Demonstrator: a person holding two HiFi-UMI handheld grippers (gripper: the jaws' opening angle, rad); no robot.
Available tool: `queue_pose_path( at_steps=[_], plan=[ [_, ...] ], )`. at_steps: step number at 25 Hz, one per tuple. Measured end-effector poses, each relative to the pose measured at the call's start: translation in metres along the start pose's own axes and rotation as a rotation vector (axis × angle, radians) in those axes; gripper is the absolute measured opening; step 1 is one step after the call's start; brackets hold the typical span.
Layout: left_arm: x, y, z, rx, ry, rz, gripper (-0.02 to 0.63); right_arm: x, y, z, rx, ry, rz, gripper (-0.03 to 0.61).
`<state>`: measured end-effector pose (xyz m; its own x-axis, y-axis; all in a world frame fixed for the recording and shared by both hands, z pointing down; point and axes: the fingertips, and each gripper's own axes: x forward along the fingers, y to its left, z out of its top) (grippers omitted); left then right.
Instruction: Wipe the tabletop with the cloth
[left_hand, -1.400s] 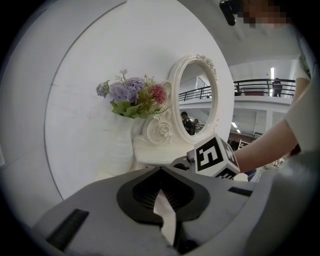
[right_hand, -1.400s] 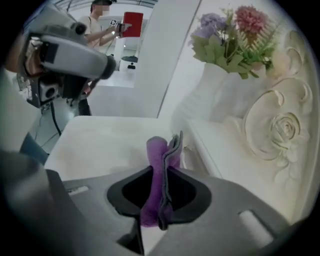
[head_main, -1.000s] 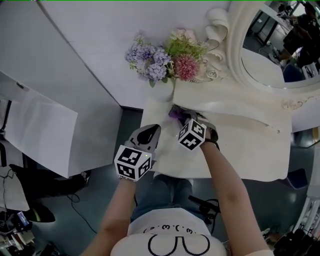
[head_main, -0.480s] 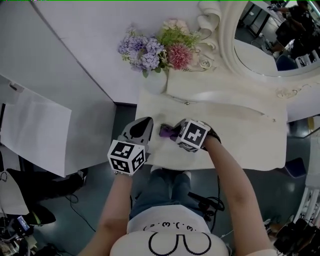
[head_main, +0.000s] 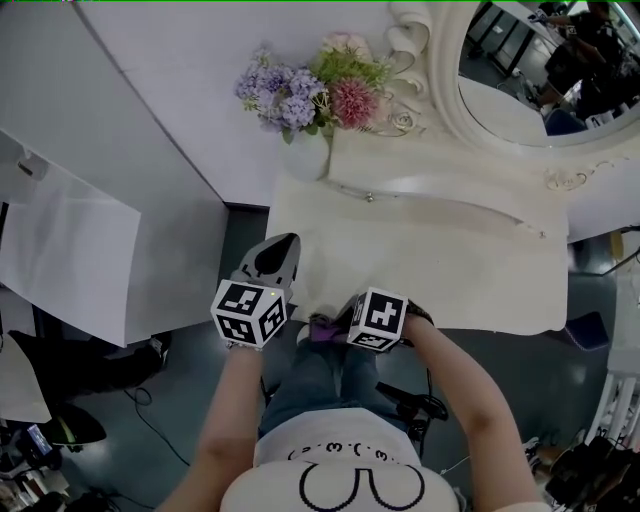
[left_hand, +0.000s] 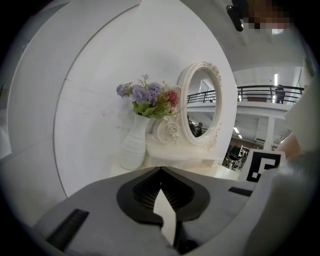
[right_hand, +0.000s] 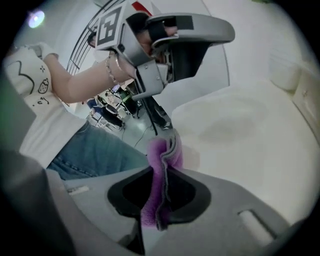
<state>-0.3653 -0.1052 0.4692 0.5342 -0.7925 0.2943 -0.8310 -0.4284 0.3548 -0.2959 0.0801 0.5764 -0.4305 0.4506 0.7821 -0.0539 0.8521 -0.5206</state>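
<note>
R gripper (right_hand: 161, 174) jaws pinched on purple cloth (right_hand: 169, 152) at near edge of white tabletop (head_main: 440, 265); L gripper (left_hand: 161, 171) jaws together, empty, above tabletop's near-left corner.

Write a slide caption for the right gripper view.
Right gripper pinches the purple cloth at the edge of the white tabletop.

Bright, even indoor light; fisheye-warped edges, dark vignetted corners.

bunched purple cloth (right_hand: 162, 165), pinched between the jaws, sits at the cream tabletop's (head_main: 430, 270) near edge.
</note>
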Motion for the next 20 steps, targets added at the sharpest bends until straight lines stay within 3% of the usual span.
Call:
queue_pose_path(
  at_steps=[3, 5, 10, 12, 20],
  plan=[
    [-0.006, 0.002, -0.001, -0.001, -0.004, 0.010, -0.002, 0.003, 0.012, -0.005, 0.024, -0.008, 0.012, 0.071],
    [-0.011, 0.005, -0.002, -0.003, -0.006, 0.018, -0.002, -0.005, 0.005, -0.001, 0.050, -0.054, -0.050, 0.071],
    [-0.021, 0.011, -0.005, -0.009, -0.009, 0.032, -0.002, -0.061, -0.062, 0.022, 0.269, -0.326, -0.337, 0.074],
    [-0.024, 0.012, -0.006, -0.007, -0.006, 0.033, -0.002, -0.083, -0.094, 0.024, 0.336, -0.380, -0.452, 0.074],
    [-0.034, 0.027, -0.011, -0.001, 0.015, 0.045, -0.002, -0.121, -0.204, 0.039, 0.499, -0.368, -0.799, 0.074]
  ],
)
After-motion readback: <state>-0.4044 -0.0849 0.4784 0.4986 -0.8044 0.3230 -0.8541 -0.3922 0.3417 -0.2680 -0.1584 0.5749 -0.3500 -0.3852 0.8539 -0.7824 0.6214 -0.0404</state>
